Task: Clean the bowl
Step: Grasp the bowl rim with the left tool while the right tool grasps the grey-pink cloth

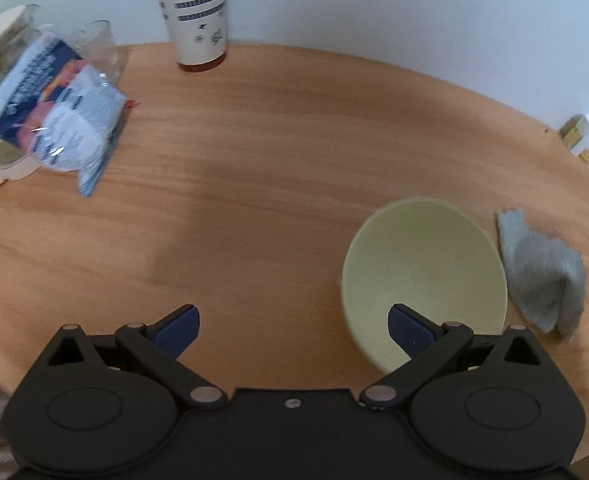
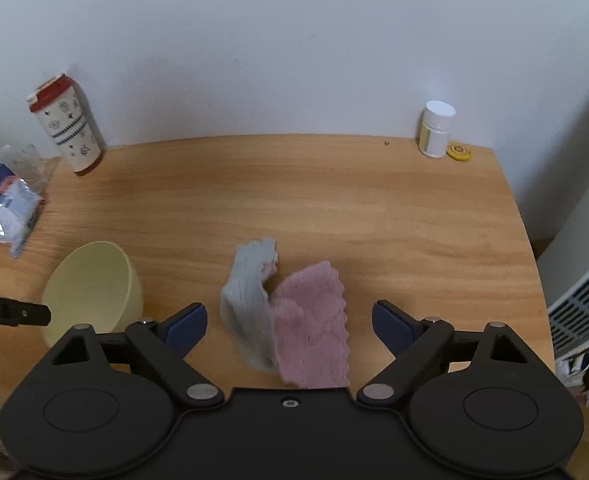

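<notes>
A wooden table (image 2: 294,200) fills both views, a white wall behind it. In the left wrist view, the left gripper (image 1: 293,330) spans the bottom with jaws spread wide and nothing between them; its right fingertip overlaps the near rim of the pale yellow bowl (image 1: 422,268), lower right of the frame, though contact cannot be told. In the right wrist view, the right gripper (image 2: 289,327) also stands wide apart, the pink-and-grey cloth (image 2: 290,320) lying on the table between its 2 fingers, unpressed. A patterned cup (image 2: 68,128) stands upper left, a plastic-wrapped packet (image 1: 54,108) at left, a white pill bottle (image 2: 434,130) upper right.
</notes>
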`<state>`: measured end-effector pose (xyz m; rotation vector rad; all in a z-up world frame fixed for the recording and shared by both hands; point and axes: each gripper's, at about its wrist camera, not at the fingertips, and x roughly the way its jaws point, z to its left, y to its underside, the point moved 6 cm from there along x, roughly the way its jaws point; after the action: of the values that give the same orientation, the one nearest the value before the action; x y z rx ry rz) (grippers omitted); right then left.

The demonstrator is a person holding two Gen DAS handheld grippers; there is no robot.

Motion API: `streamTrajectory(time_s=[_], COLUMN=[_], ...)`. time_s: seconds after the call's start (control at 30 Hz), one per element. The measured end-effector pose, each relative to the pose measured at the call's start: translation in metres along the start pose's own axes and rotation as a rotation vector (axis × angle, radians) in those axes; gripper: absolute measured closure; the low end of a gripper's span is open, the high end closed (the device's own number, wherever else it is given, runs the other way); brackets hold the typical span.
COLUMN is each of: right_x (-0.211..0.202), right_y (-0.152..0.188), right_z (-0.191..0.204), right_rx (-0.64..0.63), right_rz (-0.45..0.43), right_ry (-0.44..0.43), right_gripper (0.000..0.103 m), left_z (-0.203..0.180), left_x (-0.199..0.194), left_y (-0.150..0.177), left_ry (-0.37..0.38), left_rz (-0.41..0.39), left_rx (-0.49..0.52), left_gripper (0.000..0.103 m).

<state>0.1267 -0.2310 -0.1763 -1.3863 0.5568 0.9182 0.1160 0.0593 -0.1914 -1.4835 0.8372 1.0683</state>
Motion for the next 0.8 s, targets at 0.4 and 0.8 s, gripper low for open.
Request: streamTrajectory(time_s=[0.4, 0.8], right_x=[0.044, 0.065], right_y=[0.001, 0.0], right_z=[0.0, 0.012], right_rx=[-0.001, -0.033], right_rz=[0.07, 0.116], right_ry=[0.064, 0.048], right_gripper=[0.01, 0.018], left_z=[-0.02, -0.028], left_x=[0.025, 0.039], left_y=[-0.015, -0.019], left_ry=[0.005, 0.093], left_rz=[0.001, 0.023], left_rx=[0.148, 0.227], left_gripper=[0.0, 0.01])
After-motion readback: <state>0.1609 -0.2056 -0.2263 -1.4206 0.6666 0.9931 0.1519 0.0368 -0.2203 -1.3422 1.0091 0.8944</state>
